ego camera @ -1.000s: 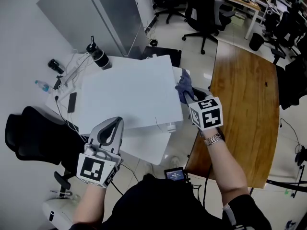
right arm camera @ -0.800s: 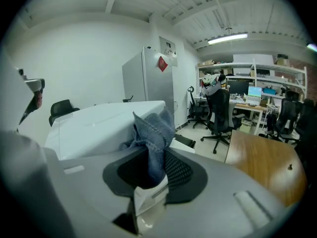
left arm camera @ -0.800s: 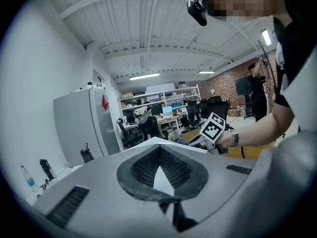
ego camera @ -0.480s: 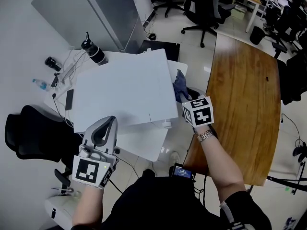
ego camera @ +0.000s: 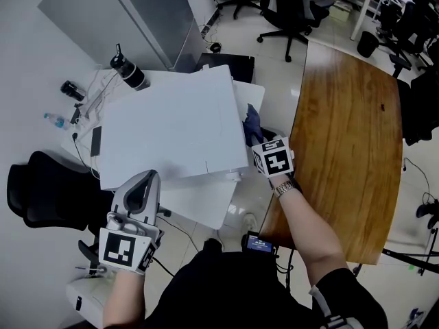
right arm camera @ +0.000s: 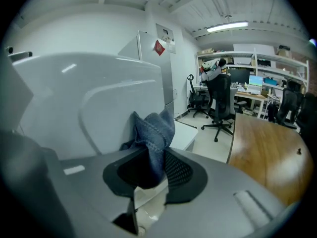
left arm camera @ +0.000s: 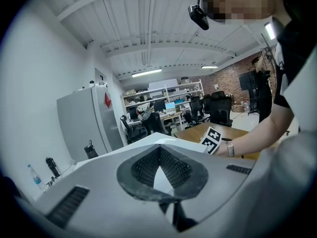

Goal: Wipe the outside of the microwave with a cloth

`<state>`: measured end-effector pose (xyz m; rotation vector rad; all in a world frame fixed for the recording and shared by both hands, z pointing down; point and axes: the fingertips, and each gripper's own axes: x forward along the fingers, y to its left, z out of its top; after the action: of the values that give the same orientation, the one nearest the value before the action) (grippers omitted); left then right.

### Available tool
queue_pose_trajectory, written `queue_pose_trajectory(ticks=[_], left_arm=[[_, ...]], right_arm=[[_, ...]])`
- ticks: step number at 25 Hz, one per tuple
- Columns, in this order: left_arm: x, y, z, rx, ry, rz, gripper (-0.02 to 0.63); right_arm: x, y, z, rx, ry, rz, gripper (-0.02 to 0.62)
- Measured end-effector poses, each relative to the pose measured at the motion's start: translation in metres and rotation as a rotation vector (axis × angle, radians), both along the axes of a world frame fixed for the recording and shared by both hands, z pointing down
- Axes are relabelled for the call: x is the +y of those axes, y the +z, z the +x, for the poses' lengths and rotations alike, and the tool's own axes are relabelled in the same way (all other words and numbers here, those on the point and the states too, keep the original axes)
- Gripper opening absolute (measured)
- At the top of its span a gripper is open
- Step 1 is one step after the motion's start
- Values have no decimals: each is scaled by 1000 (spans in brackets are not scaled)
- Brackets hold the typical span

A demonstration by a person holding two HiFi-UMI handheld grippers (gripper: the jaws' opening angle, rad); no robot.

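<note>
Denim cloth (right arm camera: 151,130) gripped in our right tongs (ego camera: 254,140) wipes the microwave (ego camera: 171,125) side, left tongs (ego camera: 145,182) closed empty; next sweep needs pressure.

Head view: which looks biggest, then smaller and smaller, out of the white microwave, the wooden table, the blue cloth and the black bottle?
1. wooden table
2. white microwave, not far behind
3. black bottle and blue cloth: these look about the same size, so I won't rank them.
</note>
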<state>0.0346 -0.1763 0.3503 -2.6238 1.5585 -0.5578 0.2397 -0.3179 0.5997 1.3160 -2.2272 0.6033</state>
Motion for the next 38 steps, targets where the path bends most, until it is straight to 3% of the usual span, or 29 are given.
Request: queue_pose_trajectory(ticks=[18, 21, 28, 38], left_arm=[[9, 14, 2, -47, -25, -35, 0], [13, 18, 4, -56, -31, -74, 0], [13, 19, 11, -37, -5, -66, 0], [26, 8, 16, 61, 120, -33, 0]], right_arm=[[3, 78, 3, 46, -13, -139, 97], [9, 86, 6, 49, -10, -162, 97], [31, 62, 23, 37, 16, -138, 97], [87, -3, 36, 54, 89, -43, 97]])
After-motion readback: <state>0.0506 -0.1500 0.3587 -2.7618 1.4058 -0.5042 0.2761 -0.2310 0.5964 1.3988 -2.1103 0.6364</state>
